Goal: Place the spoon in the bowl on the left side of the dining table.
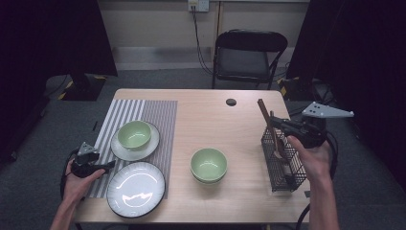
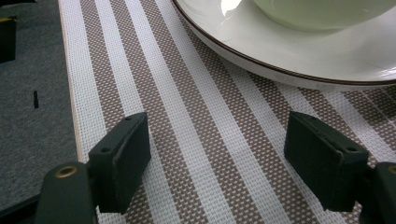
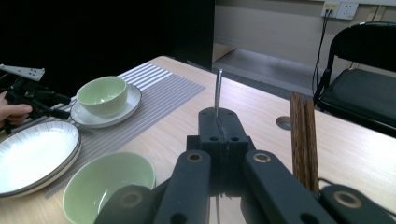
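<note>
Table count: two green bowls, one [image 1: 134, 134] sitting on a small plate [image 1: 119, 151] on the striped placemat [image 1: 158, 111], one [image 1: 208, 164] alone on bare wood mid-table. One large white plate [image 1: 136, 188] at the near edge. One wire basket [image 1: 283, 160] at right, two brown chopsticks [image 3: 302, 140] standing in it.

Right gripper [image 3: 218, 123]: jaws clamped tight on one thin metal utensil handle [image 3: 217, 91], above the basket.

Left gripper [image 2: 217, 156]: jaws wide apart, empty, low over the placemat beside the small plate
</note>
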